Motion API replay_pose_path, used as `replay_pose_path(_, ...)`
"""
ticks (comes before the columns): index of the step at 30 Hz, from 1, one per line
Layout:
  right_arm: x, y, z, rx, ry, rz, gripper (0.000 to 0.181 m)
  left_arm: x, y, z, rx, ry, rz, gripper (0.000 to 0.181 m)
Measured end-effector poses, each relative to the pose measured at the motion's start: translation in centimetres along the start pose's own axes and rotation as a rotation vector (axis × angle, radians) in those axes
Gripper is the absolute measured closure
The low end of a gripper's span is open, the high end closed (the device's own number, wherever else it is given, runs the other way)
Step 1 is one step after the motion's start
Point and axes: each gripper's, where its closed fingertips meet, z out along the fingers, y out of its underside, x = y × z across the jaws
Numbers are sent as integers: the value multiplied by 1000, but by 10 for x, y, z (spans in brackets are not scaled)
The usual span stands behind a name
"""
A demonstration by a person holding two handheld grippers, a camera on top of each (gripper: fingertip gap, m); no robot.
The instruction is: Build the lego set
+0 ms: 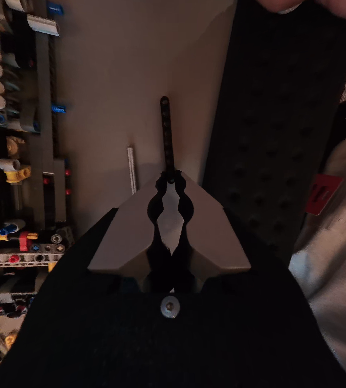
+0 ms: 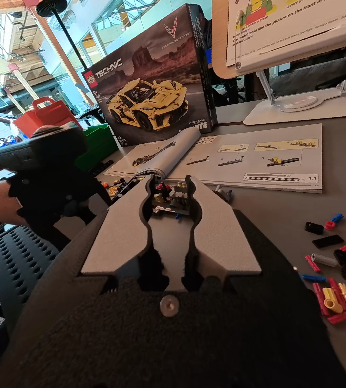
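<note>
Jaws of the left gripper [image 1: 171, 178] pinch the near end of a thin black holed beam [image 1: 167, 136], which sticks straight out over the pale counter [image 1: 115, 84]. Just left of it lies a white axle [image 1: 131, 170], and farther left the half-built model [image 1: 16, 189]. The right gripper [image 2: 170, 182] hangs above the counter with its jaws parted and empty. Loose red pins [image 2: 335, 294] lie at right. Beyond it an open instruction booklet [image 2: 251, 163] lies before the set's box [image 2: 151, 84].
</note>
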Motion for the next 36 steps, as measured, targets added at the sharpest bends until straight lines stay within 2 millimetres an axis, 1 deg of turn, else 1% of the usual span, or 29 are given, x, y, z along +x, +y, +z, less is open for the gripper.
replay_pose_path(2,0,0,0,1,-1,-1,152,-5,-1,0,-2,-28,-2,175)
replay_pose_path(6,0,0,0,4,-4,3,153,-6,-2,0,7,-55,-6,175)
replay_pose_path(7,0,0,-1,4,-6,5,152,-6,-2,0,17,-60,-19,171)
replay_pose_path(8,0,-1,-1,4,-7,8,152,-6,-1,-2,33,-65,-39,160)
replay_pose_path(9,0,-1,-1,5,-8,11,152,-6,0,-5,65,-60,-67,153)
replay_pose_path(10,0,-1,-1,6,-10,15,152,-5,1,-11,116,-51,-106,150)
replay_pose_path(12,1,-1,-1,8,-12,22,152,-3,6,-31,251,-32,-197,149)
replay_pose_path(14,0,-1,-1,8,-14,23,152,1,18,-57,399,-32,-281,149)
replay_pose_path(15,0,-1,0,4,-15,21,152,2,25,-70,478,-47,-313,148)
replay_pose_path(17,1,-1,0,-3,-4,7,152,-3,43,-96,635,-107,-387,138)
replay_pose_path(18,2,0,0,-11,5,-8,152,-5,52,-107,711,-128,-420,136)
replay_pose_path(19,4,1,-1,-37,22,-35,150,-10,60,-118,785,-170,-458,135)
replay_pose_path(20,12,4,-4,-81,66,-87,150,-17,69,-128,848,-214,-491,133)
replay_pose_path(21,25,5,-11,-127,141,-156,150,-22,77,-134,883,-250,-517,133)
replay_pose_path(22,40,6,-21,-181,225,-220,153,-27,83,-140,906,-279,-528,132)
replay_pose_path(23,55,8,-32,-242,300,-265,156,-31,83,-145,934,-312,-520,128)
replay_pose_path(24,70,9,-45,-304,368,-287,156,-35,80,-151,963,-344,-497,121)
replay_pose_path(25,83,11,-57,-361,420,-292,156,-40,75,-154,983,-377,-467,119)
replay_pose_path(27,98,14,-76,-428,461,-264,155,-49,57,-158,1000,-432,-379,117)
replay_pose_path(30,111,19,-89,-477,483,-211,155,-65,20,-157,1002,-448,-256,122)
replay_pose_path(33,123,29,-100,-564,492,-204,153,-86,-20,-147,964,-374,-191,121)
replay_pose_path(35,125,32,-109,-595,477,-203,153,-101,-40,-141,941,-348,-179,121)
replay_pose_path(36,126,34,-114,-609,472,-202,153,-107,-46,-139,927,-345,-177,122)
